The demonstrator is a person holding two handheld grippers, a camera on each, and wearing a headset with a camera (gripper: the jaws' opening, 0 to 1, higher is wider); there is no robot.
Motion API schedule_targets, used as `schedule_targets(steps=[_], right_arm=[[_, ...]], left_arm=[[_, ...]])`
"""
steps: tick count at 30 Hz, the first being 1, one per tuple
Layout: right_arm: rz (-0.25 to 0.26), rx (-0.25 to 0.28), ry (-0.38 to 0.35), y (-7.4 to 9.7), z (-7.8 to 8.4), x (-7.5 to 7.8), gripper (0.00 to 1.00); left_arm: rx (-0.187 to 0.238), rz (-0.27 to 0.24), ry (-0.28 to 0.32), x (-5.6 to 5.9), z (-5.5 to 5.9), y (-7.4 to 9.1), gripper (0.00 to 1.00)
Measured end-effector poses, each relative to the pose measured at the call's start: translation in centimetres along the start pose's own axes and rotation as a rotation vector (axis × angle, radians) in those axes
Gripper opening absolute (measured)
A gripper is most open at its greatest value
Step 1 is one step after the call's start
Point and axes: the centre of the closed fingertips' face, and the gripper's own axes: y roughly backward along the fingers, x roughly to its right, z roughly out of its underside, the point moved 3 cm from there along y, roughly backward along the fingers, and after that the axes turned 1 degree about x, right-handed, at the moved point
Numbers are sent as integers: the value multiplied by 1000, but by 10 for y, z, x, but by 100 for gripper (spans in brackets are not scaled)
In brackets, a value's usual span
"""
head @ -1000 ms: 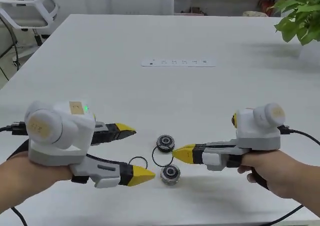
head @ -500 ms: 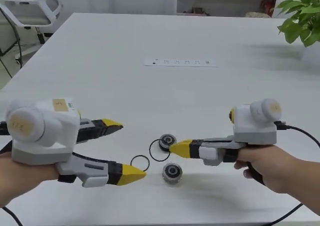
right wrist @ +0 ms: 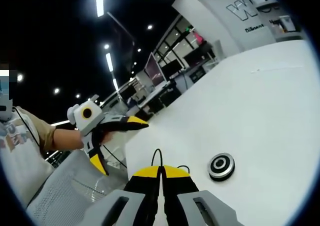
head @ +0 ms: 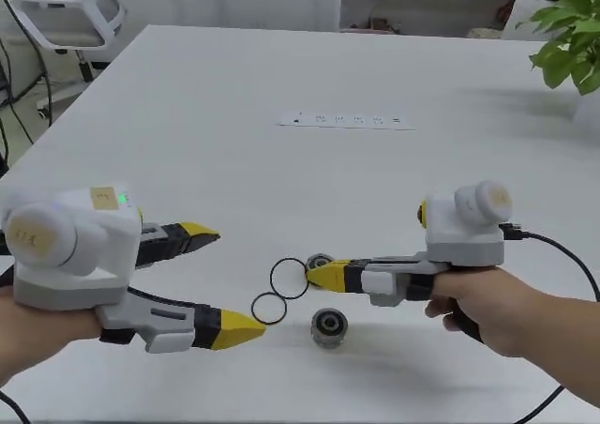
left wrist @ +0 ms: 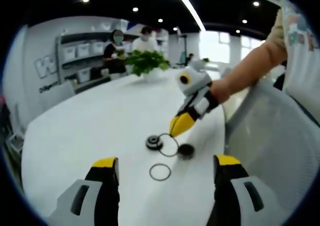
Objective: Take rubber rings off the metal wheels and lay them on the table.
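Two small round metal wheels are set on the broad white counter [head: 403, 68]. The nearer wheel [head: 329, 325] lies in full sight, just below the right tool [head: 314, 274]. The farther wheel [head: 320, 259] is partly covered by that tool's yellow tips. The right tool is closed on a thin black rubber ring [head: 272, 276], which is pinched at its edge and held beside the farther wheel. In the right gripper view the ring is seen as a thin loop rising from the closed jaws. A second black rubber ring [head: 253, 309] lies flat on the counter, apart from both wheels and close to the lower yellow tip of the left tool [head: 225, 277]. That tool is held wide open, with nothing between its jaws.

Farther back, a flat white socket strip [head: 345, 120] is set into the counter. A green leafy plant [head: 567, 30] is cut off at the right edge, and a white office chair [head: 75, 16] at the left. Shelving is seen along the back wall. Whether rubber is left on either wheel cannot be made out
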Motion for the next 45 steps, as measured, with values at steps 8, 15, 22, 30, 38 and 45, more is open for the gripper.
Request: schedule_targets(steps=[8,15,22,30,38,45], right_arm=[[-2,-16,-1,-14,1,1,0],[5,-33,-14,-23,5,6,0],[21,-55,-30,-29,12,13,0],[37,-96,-38,-32,23,18,0],[68,-122,-45,-33,29,25,0],[74,-132,-54,-35,33,27,0]], left_arm=[[-2,-16,13,-4,5,6,78],[-9,-27,28,-6,11,10,78],[-14,-36,34,-7,14,13,79],[-13,-40,41,-7,15,15,79],[-15,-41,47,-6,17,16,79],[-15,-40,49,-6,19,16,79]])
